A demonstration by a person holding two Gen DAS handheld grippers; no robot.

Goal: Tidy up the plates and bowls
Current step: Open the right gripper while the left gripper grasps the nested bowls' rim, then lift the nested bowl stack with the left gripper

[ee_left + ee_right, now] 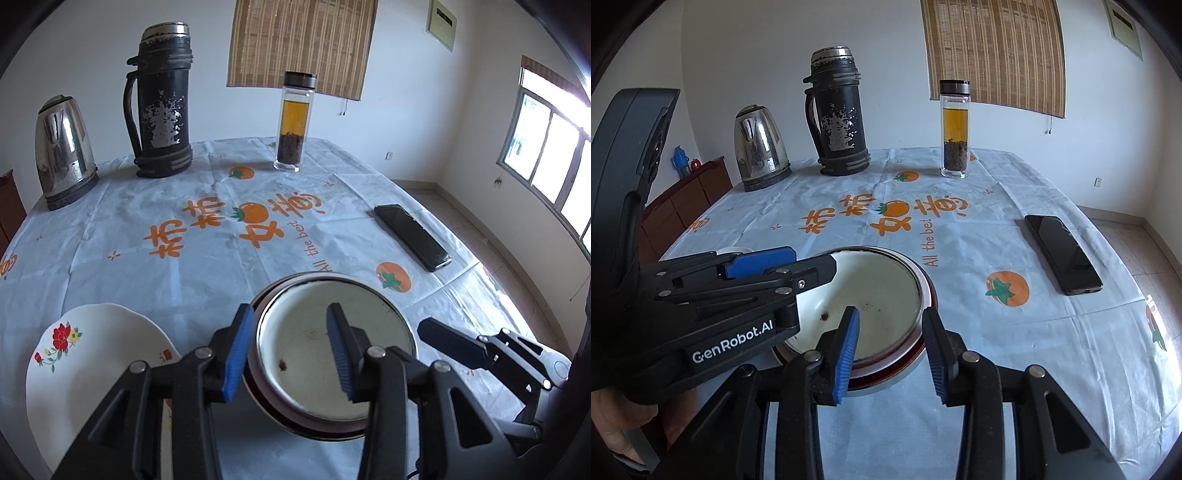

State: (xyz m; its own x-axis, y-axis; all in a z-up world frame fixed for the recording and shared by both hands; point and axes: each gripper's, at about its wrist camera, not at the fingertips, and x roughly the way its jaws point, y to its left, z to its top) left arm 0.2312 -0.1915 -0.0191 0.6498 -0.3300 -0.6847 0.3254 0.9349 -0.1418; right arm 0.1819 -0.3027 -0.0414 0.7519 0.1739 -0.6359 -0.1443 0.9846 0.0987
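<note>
My tongs carry blue pads (pixel 236 354) on black arms. The white plate (pixel 85 354) bears red flowers. The pale blue tablecloth (pixel 147 221) shows orange persimmons and orange lettering.

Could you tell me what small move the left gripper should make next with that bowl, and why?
Probably close the left gripper. Its jaws stand open astride the near-left rim of the metal bowl, one finger outside the wall and one inside, so shutting them should pinch the rim. The flowered plate lies just to its left, and the right gripper straddles the opposite rim.
</note>
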